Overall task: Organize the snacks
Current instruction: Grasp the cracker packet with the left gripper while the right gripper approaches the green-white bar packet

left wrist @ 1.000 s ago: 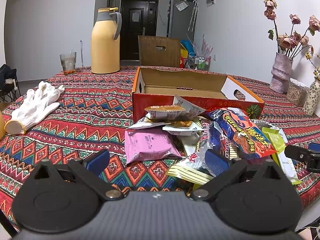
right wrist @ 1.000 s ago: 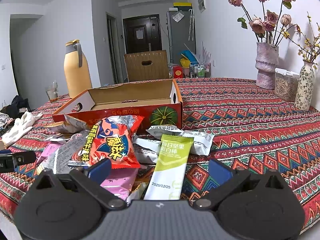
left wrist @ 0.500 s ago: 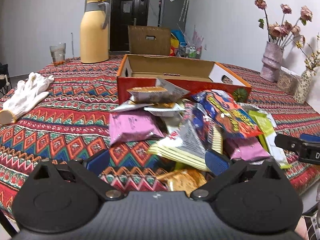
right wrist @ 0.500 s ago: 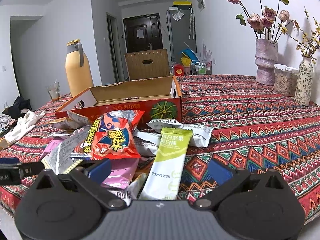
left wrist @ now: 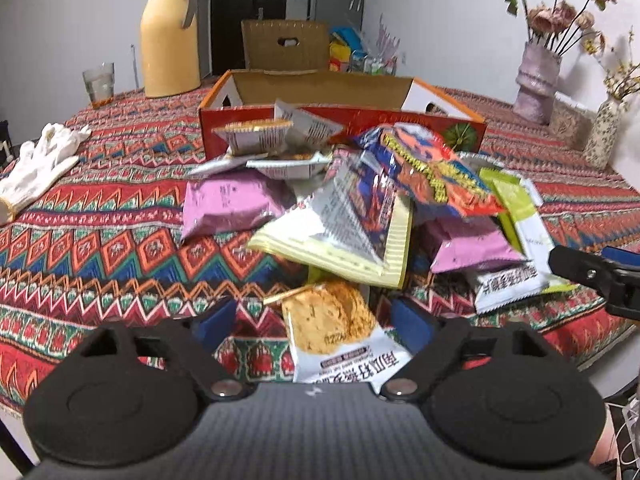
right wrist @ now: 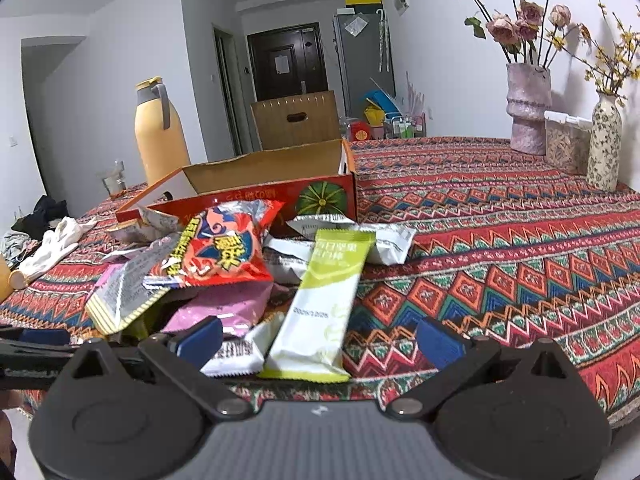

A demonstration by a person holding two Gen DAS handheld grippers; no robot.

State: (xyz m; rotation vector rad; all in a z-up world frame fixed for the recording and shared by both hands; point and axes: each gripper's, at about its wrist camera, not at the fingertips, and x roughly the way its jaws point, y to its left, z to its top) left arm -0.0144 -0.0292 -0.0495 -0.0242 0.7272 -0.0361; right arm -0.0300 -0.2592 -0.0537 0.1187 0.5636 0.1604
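Observation:
Several snack packets lie heaped on the patterned tablecloth in front of an open red cardboard box (left wrist: 340, 120) (right wrist: 256, 196). On top of the heap is a red-orange chip bag (left wrist: 432, 168) (right wrist: 228, 248). My left gripper (left wrist: 314, 322) hangs low at the heap's near edge. Its jaws are closing around a white cracker packet (left wrist: 328, 320), and the blue pads stand clear of it on both sides. My right gripper (right wrist: 320, 340) is open, with the near end of a green bar packet (right wrist: 324, 300) lying between its fingers, untouched. A pink packet (left wrist: 232, 204) lies at the left.
A yellow thermos (left wrist: 170, 32) and a glass (left wrist: 98, 84) stand at the far left, with white gloves (left wrist: 40, 164) nearer. Two vases (right wrist: 528, 108) (right wrist: 604, 144) and a clear container (right wrist: 566, 140) stand at the far right. The table's near edge is just below both grippers.
My left gripper has moved forward and down onto the near edge of the heap, its jaws have narrowed, and the cracker packet now lies between them. The right gripper has edged forward slightly.

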